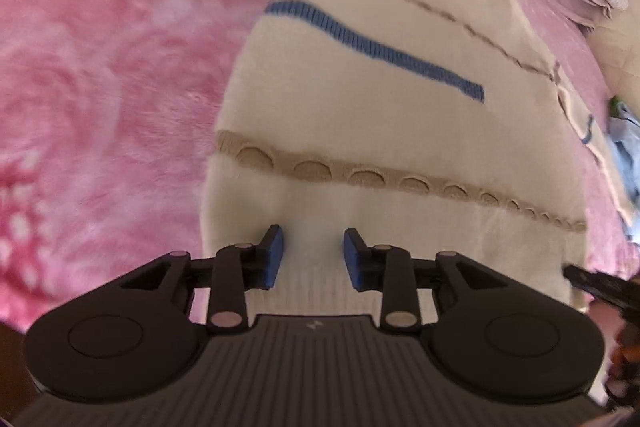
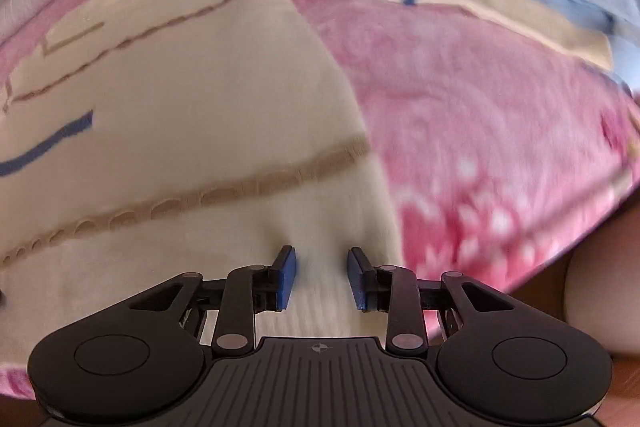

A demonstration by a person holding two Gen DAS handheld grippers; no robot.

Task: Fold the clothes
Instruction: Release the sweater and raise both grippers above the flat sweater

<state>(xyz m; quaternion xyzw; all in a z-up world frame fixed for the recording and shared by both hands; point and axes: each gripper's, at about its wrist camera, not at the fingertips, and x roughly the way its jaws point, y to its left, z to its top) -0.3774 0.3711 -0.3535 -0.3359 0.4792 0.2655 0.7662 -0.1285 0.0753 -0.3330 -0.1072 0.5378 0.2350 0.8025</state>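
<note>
Cream sweater (image 1: pixel 384 131) flat on pink blanket (image 1: pixel 100 87), left gripper (image 1: pixel 314 257) and right gripper (image 2: pixel 322 279) parted, empty, over its ribbed hem.

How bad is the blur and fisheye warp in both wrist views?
Left wrist: tongs sharp, pink blanket smeared, cream sweater moderately soft, its stripes bowed by the lens. Right wrist: tongs sharp, sweater and blanket both blurred, worst toward the right edge. Soft even light, no glare.
</note>
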